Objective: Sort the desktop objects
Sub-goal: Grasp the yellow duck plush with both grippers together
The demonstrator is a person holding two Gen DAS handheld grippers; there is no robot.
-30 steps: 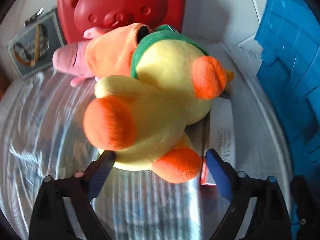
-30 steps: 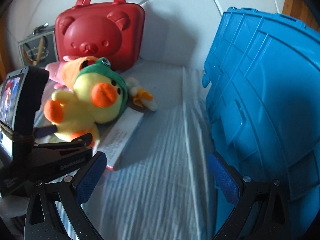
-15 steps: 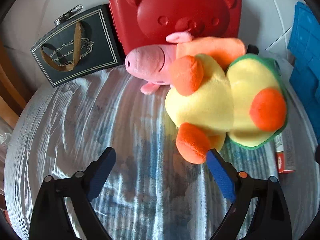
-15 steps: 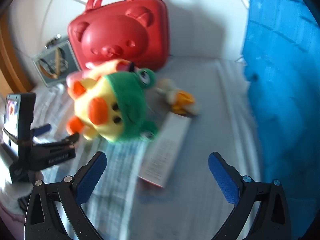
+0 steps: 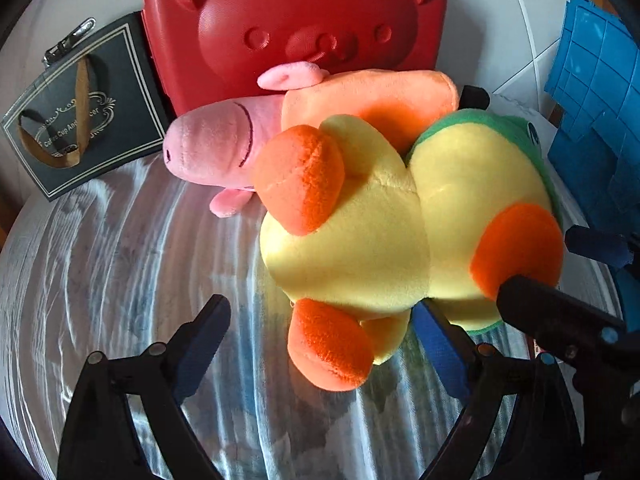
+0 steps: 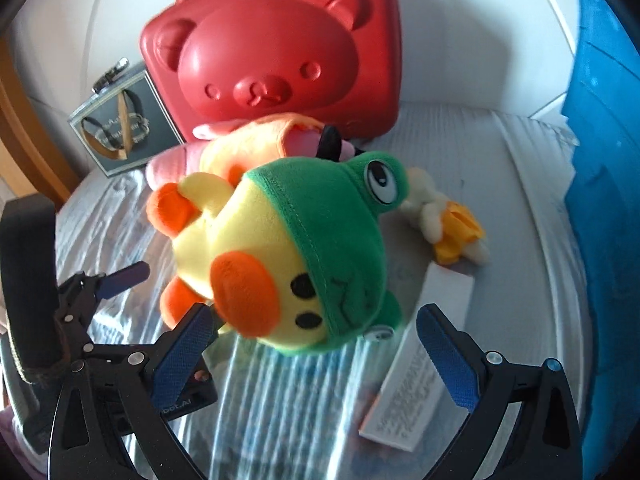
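Both handheld grippers are closing in on a plush yellow duck (image 6: 280, 264) in a green frog hood, lying on its side on the ribbed white table cover (image 5: 120, 264) against a pink pig plush (image 5: 216, 148) and a glossy red bear-faced case (image 6: 280, 52). The left gripper (image 5: 320, 336) is gaping wide, holding nothing, one blue pad (image 5: 436, 344) touching the duck's underside. The right gripper (image 6: 316, 340) is likewise spread wide and empty, framing the duck's head. A good grab probably means squeezing the soft, rounded body deep between the pads, not a floppy orange foot. A white carton (image 6: 424, 360) is lying just beside it, a blue ribbed crate (image 6: 604, 200) standing near.
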